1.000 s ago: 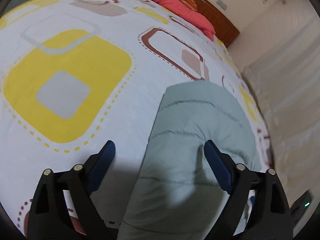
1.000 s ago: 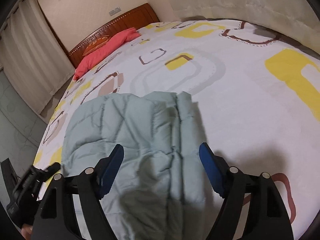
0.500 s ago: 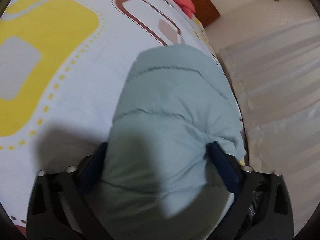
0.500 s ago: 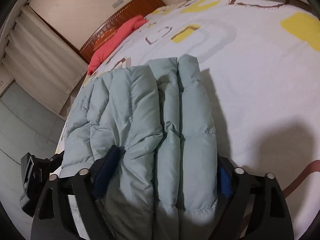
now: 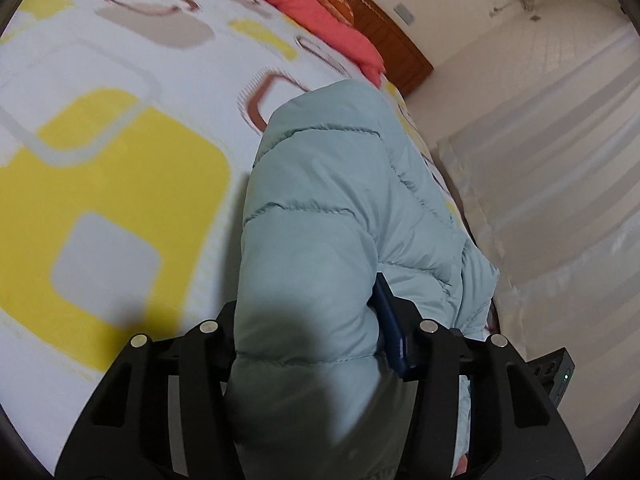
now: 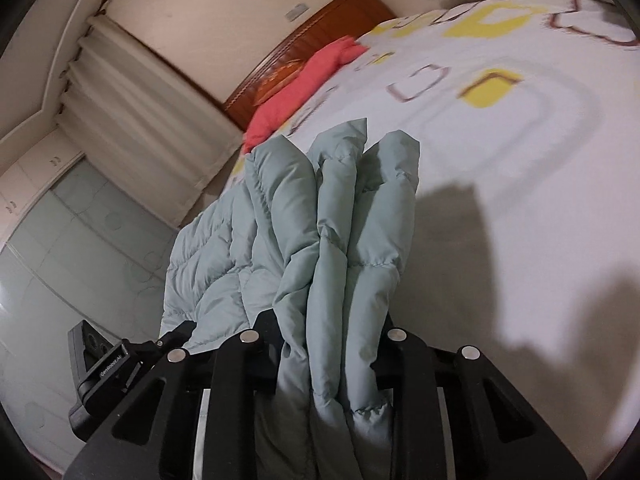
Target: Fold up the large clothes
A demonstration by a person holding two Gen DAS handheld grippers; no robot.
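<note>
A pale green quilted puffer jacket (image 5: pixel 332 184) lies along the edge of the bed, its near end bunched up between the jaws of my left gripper (image 5: pixel 308 304). Those jaws are closing; the right blue pad (image 5: pixel 390 328) presses into the fabric, and the left pad is hidden behind it. In the right wrist view the jacket (image 6: pixel 280 208) is gathered into upright folds. My right gripper (image 6: pixel 330 320) is also closing on these folds, squeezing them tight. Both of its pads are buried in the cloth.
The bed sheet (image 5: pixel 120 184) is white with yellow and brown squares. A red pillow (image 5: pixel 320 20) lies against the wooden headboard (image 6: pixel 320 16). Curtains (image 5: pixel 560 200) hang beside the bed's edge. The left gripper's body (image 6: pixel 100 368) shows at lower left in the right wrist view.
Both grippers pushed forward over the jacket's near edge and their jaws narrowed around it. The fabric, flat before, now stands bunched and raised between the fingers.
</note>
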